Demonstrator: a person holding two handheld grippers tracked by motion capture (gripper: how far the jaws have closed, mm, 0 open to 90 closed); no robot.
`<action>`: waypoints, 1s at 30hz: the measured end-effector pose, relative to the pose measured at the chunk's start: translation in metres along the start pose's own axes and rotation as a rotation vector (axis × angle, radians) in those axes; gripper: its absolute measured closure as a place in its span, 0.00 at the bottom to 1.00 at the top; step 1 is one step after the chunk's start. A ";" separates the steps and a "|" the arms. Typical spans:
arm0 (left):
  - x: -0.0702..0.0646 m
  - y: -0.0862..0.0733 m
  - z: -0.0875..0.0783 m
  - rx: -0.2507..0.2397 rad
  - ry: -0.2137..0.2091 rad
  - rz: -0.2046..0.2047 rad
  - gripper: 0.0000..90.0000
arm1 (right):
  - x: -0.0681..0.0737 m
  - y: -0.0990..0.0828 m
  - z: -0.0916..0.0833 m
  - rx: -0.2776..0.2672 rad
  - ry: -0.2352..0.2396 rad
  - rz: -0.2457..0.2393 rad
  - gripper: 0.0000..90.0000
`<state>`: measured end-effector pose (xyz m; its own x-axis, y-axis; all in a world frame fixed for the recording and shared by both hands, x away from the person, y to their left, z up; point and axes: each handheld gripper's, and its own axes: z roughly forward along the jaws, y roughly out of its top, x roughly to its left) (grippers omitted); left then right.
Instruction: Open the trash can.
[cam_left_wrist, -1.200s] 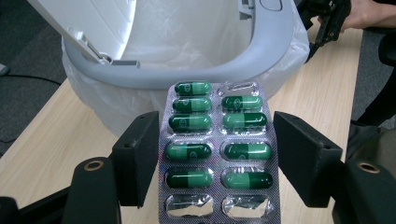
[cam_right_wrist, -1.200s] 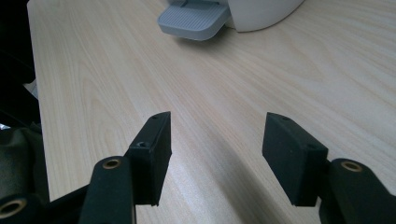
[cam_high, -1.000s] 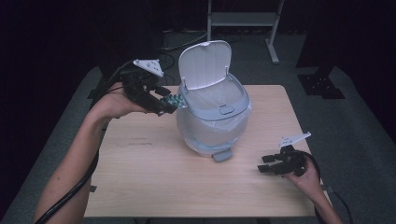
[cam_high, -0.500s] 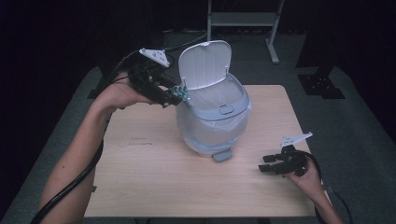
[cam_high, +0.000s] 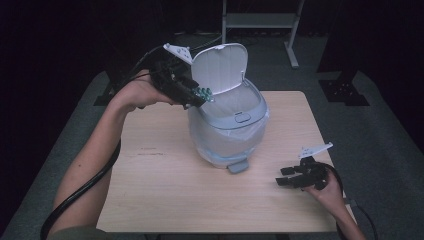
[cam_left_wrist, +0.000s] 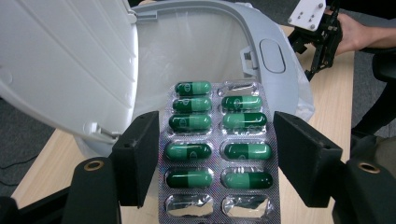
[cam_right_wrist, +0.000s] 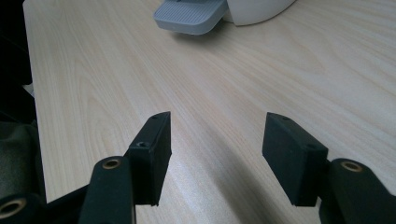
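At the left of the high view, the left gripper (cam_high: 200, 95) is raised at the rear left rim of the pedal bin (cam_high: 227, 132), its tips reaching over the edge of the open mouth. It holds a blister pack (cam_high: 205, 93) of green capsules. In the left gripper view the blister pack (cam_left_wrist: 217, 154) lies flat between the two black jaws, which clamp it by its long edges; the foil card runs lengthwise away from the camera, its far end out over the bin's opening. Nine capsules sit in their pockets; the far right pocket and the two nearest pockets are crushed and empty. The lid (cam_left_wrist: 60, 65) stands up on the left of that view, and the bin's white plastic liner (cam_left_wrist: 196, 51) shows beyond the pack.

In the middle of the table (cam_high: 150, 200) the bin stands upright with its lid (cam_high: 220, 67) swung open, and a grey foot pedal (cam_high: 237, 166) juts out at its base toward the person.

At the right, the right gripper (cam_high: 285, 177) rests low by the table's near right corner, well apart from the bin and the pack. Its jaws stand wide with nothing between them; past them the right gripper view shows bare wood (cam_right_wrist: 116, 70) and the pedal (cam_right_wrist: 189, 16).
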<state>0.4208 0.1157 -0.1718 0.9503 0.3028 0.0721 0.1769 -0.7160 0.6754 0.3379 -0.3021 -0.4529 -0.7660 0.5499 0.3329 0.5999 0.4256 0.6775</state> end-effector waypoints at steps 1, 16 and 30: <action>0.000 0.001 0.001 -0.002 -0.001 0.000 0.37 | 0.000 0.000 0.000 0.000 0.000 0.001 0.46; 0.006 0.018 0.011 0.007 -0.012 0.014 0.37 | -0.001 -0.001 -0.002 -0.005 -0.005 0.006 0.46; 0.013 0.035 0.026 0.028 -0.027 0.027 0.37 | 0.000 -0.002 -0.004 -0.013 -0.010 0.006 0.46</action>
<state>0.4463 0.0781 -0.1665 0.9613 0.2664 0.0705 0.1575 -0.7409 0.6529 0.3359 -0.3062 -0.4514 -0.7604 0.5592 0.3303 0.6009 0.4128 0.6845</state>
